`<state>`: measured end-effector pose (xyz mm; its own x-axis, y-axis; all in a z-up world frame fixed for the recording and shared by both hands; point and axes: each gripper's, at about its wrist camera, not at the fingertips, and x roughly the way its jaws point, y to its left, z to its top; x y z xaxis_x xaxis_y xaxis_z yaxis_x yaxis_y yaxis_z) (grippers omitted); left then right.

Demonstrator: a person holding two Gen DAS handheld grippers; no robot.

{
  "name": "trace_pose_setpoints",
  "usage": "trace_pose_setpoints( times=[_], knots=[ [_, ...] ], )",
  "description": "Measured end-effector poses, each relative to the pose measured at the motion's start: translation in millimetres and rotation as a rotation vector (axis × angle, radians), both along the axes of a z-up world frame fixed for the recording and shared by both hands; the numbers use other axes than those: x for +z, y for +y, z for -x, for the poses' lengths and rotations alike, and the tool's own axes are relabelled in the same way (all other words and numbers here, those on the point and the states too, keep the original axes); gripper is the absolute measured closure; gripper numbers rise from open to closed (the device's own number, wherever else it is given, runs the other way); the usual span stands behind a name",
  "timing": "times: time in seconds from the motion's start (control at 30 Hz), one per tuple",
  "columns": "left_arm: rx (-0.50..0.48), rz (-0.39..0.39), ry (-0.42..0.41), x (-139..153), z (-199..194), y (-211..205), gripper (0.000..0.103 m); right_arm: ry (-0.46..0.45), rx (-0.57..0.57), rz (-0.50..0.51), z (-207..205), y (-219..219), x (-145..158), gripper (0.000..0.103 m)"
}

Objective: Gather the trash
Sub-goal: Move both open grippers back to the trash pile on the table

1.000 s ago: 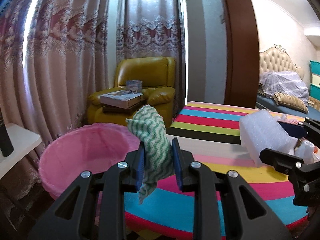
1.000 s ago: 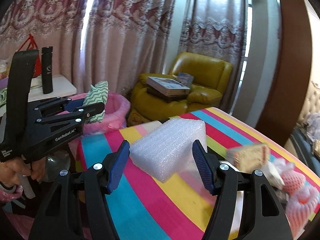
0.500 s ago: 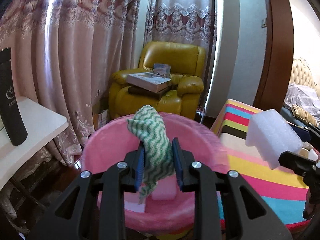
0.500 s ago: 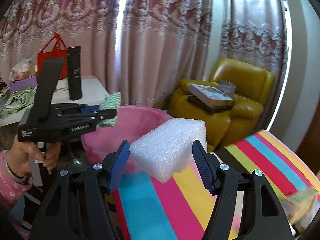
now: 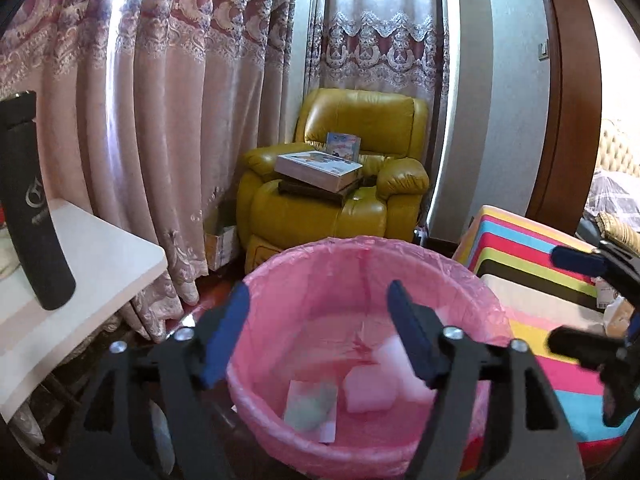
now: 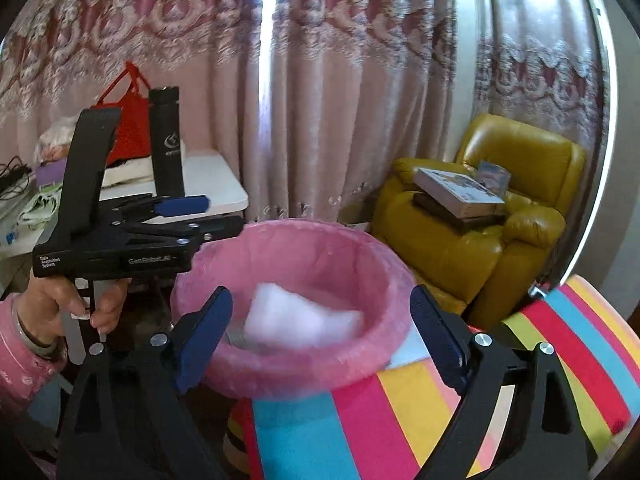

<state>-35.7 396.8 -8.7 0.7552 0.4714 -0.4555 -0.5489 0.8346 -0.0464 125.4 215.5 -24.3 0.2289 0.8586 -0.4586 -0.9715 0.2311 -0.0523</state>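
A bin lined with a pink bag [image 5: 360, 248] stands right under my left gripper [image 5: 318, 292]. Its jaws are opening and nothing is between them. The green-and-white cloth [image 5: 312, 404] lies on the bin's bottom beside white foam pieces [image 5: 372, 394]. My right gripper [image 6: 320, 296] is at the bin's near rim [image 6: 304, 228], its jaws opening too and empty. The white foam block [image 6: 296, 320] is blurred inside the bin, clear of the pads. Each gripper shows in the other's view: the right gripper [image 5: 568, 302] and the left gripper [image 6: 208, 216].
A white side table [image 5: 100, 264] with a black flask [image 5: 32, 208] stands left of the bin. A yellow armchair [image 5: 340, 208] holding books is behind it, against curtains. The striped surface [image 6: 400, 420] borders the bin on the right. A hand in a pink sleeve [image 6: 60, 304] holds the left gripper.
Both grippers swung left from the striped surface to the bin. The left one let go of the green cloth and the right one let go of the foam block; both went into the bin.
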Motion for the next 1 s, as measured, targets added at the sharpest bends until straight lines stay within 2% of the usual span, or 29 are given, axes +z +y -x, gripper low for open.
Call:
trace_pose_setpoints(
  times=[0.03, 0.17, 0.23, 0.33, 0.7, 0.87, 1.0],
  knots=[
    [0.004, -0.007, 0.0, 0.9, 0.7, -2.8, 0.026, -0.007, -0.018, -0.001, 1.1, -11.7, 1.4, 0.018],
    [-0.004, -0.01, -0.037, 7.2, 4.4, -29.7, 0.004, -0.028, -0.076, 0.002, 2.7, -52.6, 4.6, 0.018],
    [-0.034, 0.019, -0.074, 9.3, 3.0, -50.8, 0.005, -0.037, -0.127, 0.007, 3.7, -80.2, 6.5, 0.018],
    [-0.134, 0.056, -0.096, 8.3, -14.9, -87.8, 0.005, -0.038, -0.211, 0.007, -0.7, -118.9, 7.5, 0.018],
    [-0.464, 0.12, -0.064, -22.3, -109.8, -254.9, 0.005, 0.03, -0.63, -0.044, -32.5, -302.8, 10.1, 0.018],
    [-0.543, 0.1, -0.072, -34.8, -134.6, -310.0, 0.005, 0.073, -0.799, -0.087, -39.7, -381.6, 0.4, 0.018],
    [-0.567, 0.091, -0.026, -54.4, -151.5, -332.0, 0.005, 0.09, -0.914, -0.074, -48.4, -422.2, -14.4, 0.018]
  ],
)
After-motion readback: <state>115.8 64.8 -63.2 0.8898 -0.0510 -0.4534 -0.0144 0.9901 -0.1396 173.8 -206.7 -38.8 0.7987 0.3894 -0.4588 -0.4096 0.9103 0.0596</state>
